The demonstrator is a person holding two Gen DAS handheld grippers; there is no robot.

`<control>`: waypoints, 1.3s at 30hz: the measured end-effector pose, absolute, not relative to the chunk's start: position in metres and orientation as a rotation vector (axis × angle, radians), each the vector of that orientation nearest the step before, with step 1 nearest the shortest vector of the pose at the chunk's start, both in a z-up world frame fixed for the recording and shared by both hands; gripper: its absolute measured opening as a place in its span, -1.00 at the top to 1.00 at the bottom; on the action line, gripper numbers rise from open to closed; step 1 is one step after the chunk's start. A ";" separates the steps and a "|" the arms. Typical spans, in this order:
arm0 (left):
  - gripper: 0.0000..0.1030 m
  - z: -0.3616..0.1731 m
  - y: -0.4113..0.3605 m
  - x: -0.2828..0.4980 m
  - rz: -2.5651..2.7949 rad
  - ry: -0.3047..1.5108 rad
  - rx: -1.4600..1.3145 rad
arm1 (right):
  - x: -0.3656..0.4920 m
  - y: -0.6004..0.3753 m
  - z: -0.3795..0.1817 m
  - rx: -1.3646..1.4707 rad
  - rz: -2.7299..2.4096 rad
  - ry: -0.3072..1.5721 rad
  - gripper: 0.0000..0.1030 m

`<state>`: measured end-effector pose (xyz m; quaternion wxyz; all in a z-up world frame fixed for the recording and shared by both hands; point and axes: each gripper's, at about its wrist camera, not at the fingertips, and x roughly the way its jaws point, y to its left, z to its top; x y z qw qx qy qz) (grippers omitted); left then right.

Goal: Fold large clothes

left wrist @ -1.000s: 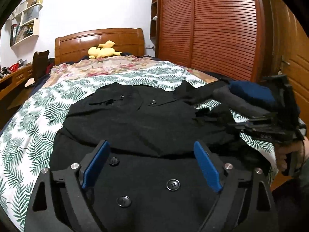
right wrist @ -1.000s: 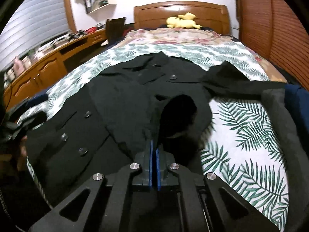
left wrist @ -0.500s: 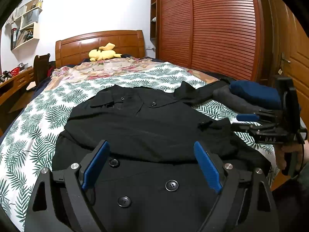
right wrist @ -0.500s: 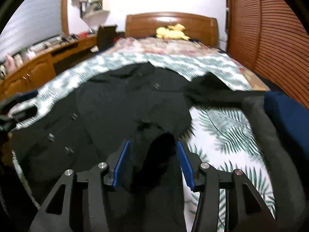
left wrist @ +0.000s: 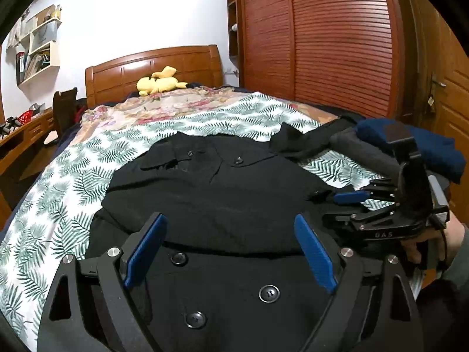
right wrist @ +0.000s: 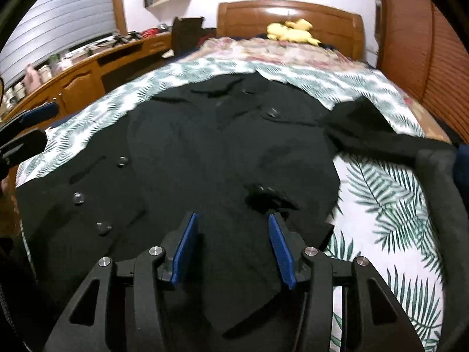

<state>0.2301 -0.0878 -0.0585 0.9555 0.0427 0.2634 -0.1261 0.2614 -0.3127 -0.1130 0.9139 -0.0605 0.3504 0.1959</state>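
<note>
One black coat [left wrist: 205,193] lies spread on the bed [left wrist: 58,205].

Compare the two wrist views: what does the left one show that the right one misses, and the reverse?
Left wrist only: the slatted wardrobe doors, the navy folded garment at the bed's edge, and the right claw seen from the side, open. Right wrist only: the long wooden desk and window blind, plus the left claw's blue pad at the frame edge. Both: the black coat spread on the leaf-print bedspread, the headboard, the yellow plush toy.
</note>
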 end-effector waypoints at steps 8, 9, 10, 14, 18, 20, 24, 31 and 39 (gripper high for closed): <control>-0.73 -0.090 -0.089 0.272 -0.242 0.566 0.078 | 0.282 -0.304 -0.128 -0.099 0.363 0.791 -0.01; -0.73 -0.095 -0.088 0.276 -0.239 0.566 0.070 | 0.282 -0.303 -0.129 -0.104 0.361 0.790 -0.01; -0.73 -0.098 -0.086 0.278 -0.239 0.566 0.059 | 0.281 -0.301 -0.129 -0.105 0.361 0.788 -0.01; -0.73 -0.113 -0.079 0.286 -0.267 0.599 0.001 | 0.282 -0.305 -0.132 -0.070 0.373 0.784 -0.01; -0.73 -0.111 -0.075 0.283 -0.283 0.584 -0.034 | 0.280 -0.304 -0.135 -0.056 0.371 0.769 -0.01; -0.73 -0.109 -0.075 0.279 -0.290 0.568 -0.037 | 0.278 -0.307 -0.137 -0.056 0.365 0.753 -0.01; -0.73 -0.108 -0.078 0.276 -0.300 0.551 -0.022 | 0.271 -0.311 -0.136 -0.040 0.357 0.727 -0.01; -0.73 -0.107 -0.078 0.276 -0.322 0.545 -0.014 | 0.243 -0.327 -0.113 -0.003 0.273 0.673 -0.01; -0.74 -0.106 -0.082 0.273 -0.349 0.542 0.004 | 0.269 -0.368 -0.076 0.056 0.138 0.659 -0.19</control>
